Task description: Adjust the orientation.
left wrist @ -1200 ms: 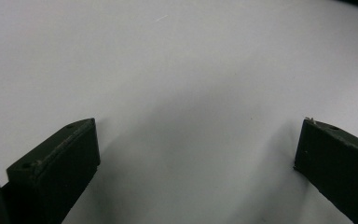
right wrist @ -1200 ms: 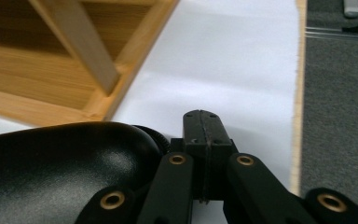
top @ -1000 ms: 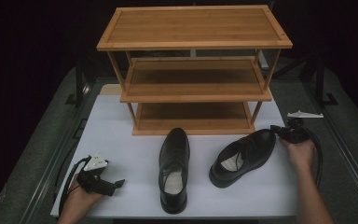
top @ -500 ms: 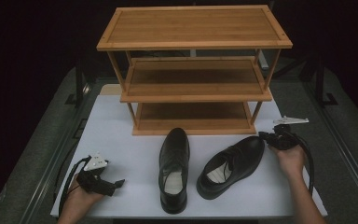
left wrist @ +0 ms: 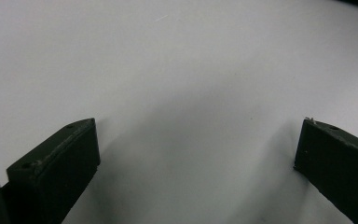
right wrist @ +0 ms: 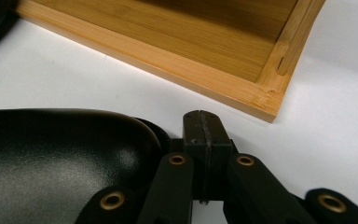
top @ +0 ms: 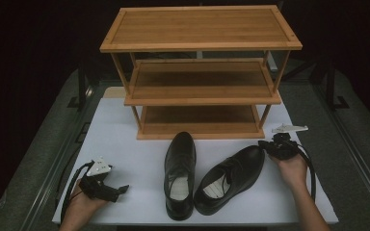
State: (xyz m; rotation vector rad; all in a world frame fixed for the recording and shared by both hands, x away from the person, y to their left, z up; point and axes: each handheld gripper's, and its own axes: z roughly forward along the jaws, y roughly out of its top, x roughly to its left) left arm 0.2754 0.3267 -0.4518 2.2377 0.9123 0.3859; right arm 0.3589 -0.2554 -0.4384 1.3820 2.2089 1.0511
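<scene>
while the right gripper (top: 270, 147), fingers closed, touches the right shoe's (top: 231, 176) toe, the left gripper (top: 118, 189) rests open on the bench (top: 125, 134).

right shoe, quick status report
Right gripper shut, pressed against right shoe toe. Left gripper open, idle. Left shoe alongside.

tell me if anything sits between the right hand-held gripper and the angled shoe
Nothing visible does. The right hand-held gripper, jaws shut, is right at the toe of the angled shoe, with no object between them.
</scene>
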